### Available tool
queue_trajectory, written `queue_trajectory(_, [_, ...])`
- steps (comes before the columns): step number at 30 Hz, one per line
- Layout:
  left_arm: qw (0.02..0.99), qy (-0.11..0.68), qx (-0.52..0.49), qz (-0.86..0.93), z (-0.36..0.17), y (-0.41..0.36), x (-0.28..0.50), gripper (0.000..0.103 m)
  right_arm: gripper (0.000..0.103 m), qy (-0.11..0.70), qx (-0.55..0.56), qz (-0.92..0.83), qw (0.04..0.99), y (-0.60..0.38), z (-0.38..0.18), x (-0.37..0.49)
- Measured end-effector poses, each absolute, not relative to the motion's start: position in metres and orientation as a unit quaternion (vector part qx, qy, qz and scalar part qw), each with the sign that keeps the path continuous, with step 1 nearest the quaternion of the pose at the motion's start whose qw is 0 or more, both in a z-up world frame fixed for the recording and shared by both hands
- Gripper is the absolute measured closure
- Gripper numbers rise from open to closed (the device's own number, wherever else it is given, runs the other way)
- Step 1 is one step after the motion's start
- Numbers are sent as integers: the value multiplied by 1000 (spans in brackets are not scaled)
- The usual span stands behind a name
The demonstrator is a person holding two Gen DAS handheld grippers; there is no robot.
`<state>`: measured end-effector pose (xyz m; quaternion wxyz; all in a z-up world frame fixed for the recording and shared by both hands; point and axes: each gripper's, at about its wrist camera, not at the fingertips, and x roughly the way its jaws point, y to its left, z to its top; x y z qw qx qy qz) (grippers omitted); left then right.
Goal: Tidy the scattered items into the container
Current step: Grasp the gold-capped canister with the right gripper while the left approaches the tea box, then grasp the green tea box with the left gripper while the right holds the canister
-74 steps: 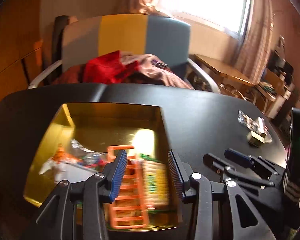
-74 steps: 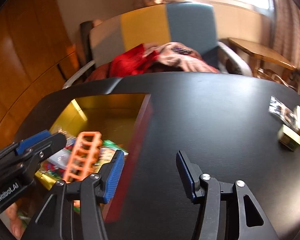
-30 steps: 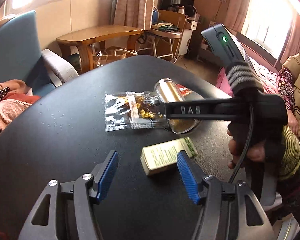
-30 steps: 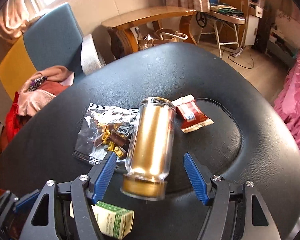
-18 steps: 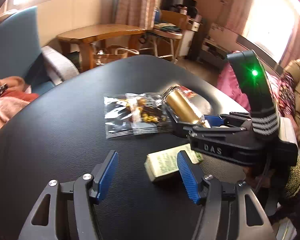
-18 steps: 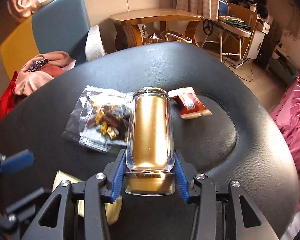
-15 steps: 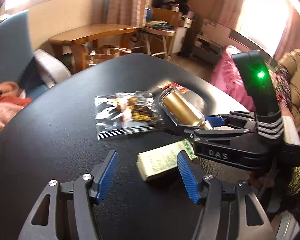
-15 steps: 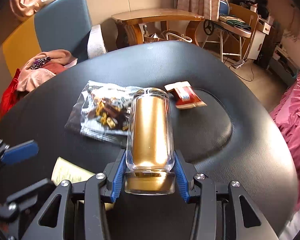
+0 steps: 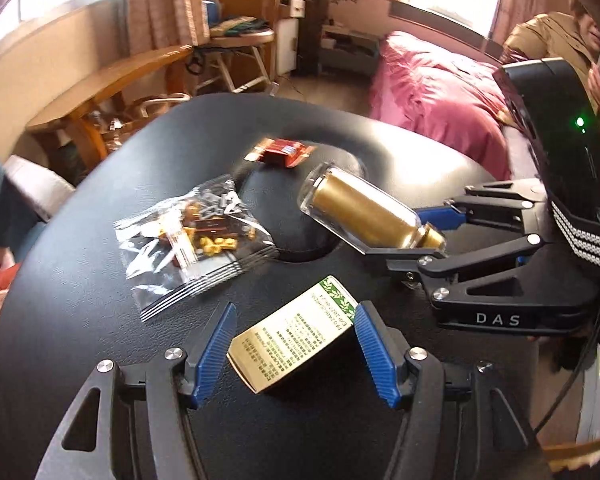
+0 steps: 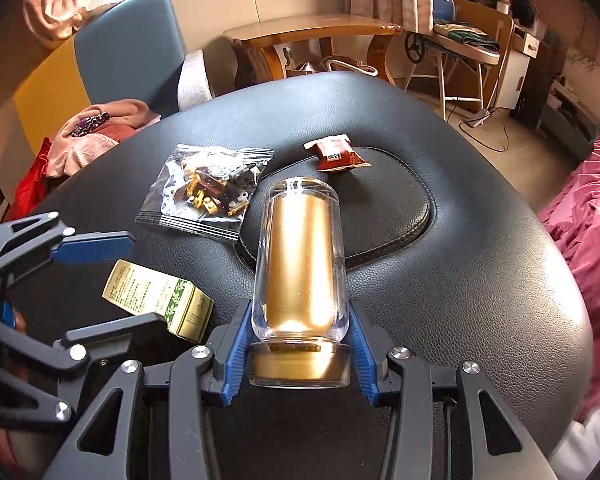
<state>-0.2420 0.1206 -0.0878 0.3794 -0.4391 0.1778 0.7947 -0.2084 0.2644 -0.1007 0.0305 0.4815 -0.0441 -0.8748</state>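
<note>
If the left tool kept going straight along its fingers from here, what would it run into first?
The green-and-cream carton, which already lies on the black table between the open fingers of the left tool. Beyond it, roughly along the same line, sits the clear bag of small parts, though depth is hard to judge.

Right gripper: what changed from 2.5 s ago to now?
Both grippers swung from the yellow container to the scattered items. The right gripper, open a second ago, has shut on the gold bottle near its cap and now holds it tilted up. The left gripper closed in around the green-and-cream box but remains open. The clear bag of small parts and red packet stayed on the table.
</note>
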Motion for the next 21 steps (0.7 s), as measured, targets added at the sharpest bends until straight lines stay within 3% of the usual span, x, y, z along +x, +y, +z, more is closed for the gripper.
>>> queue_trajectory(8, [415,216,-458,756,-95,132,-244,40,57,-50,479,-876,36,267,-101,-208])
queue_trajectory(14, [401,190,-470,763,-99,126,-239,42,57,-47,478,-877,34,266,-101,-208])
queue_trajectory(18, [370,181,-482,773,-111,120,-232,58,56,-47,479,-876,33,265,-102,-209])
queue_trajectory(21, [346,160,-484,787,-113,115,-226,63,56,-47,481,-875,31,264,-103,-209])
